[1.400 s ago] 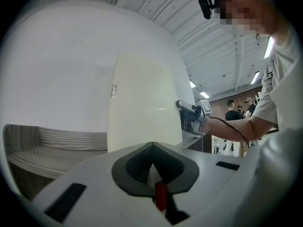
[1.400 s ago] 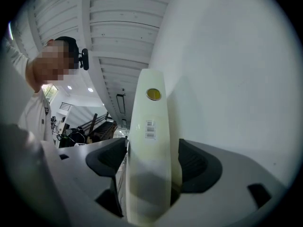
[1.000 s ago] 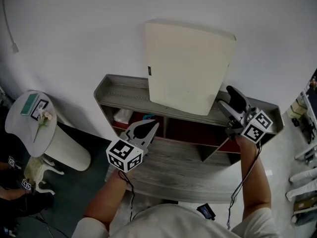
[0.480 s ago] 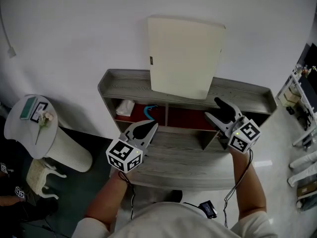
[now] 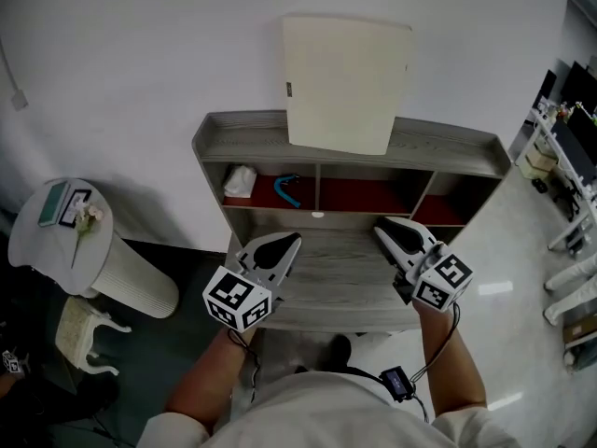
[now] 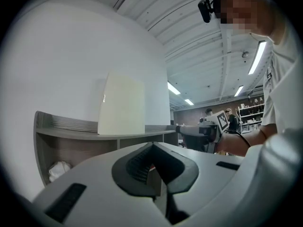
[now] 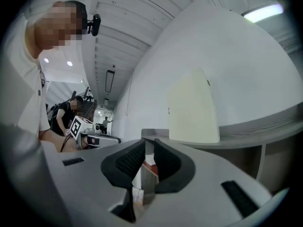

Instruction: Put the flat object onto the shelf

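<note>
- the flat object [image 5: 345, 82], a cream panel, is stood upright on the top board of the grey shelf [image 5: 448, 149] and is leaned against the white wall at the far side.
- the panel is set at about the middle of the top board; both grippers are held well apart from it, on the near side.
- the left gripper [image 5: 287, 242] is held over the left part of the lower board [image 5: 336, 283]; its jaws are brought together, and nothing is caught between them.
- the right gripper [image 5: 384, 231] is held over the right part of the same board; its jaws are closing, a narrow gap is shown between the pads, and nothing is held in it.
- in the left gripper view, the right gripper [image 6: 208, 129] is seen to the right of the panel [image 6: 122, 105].
- a white crumpled item [image 5: 241, 180] and a blue item [image 5: 287, 190] are stored in the left compartment under the top board.
- a round white side table [image 5: 37, 245] is placed to the left of the shelf.
</note>
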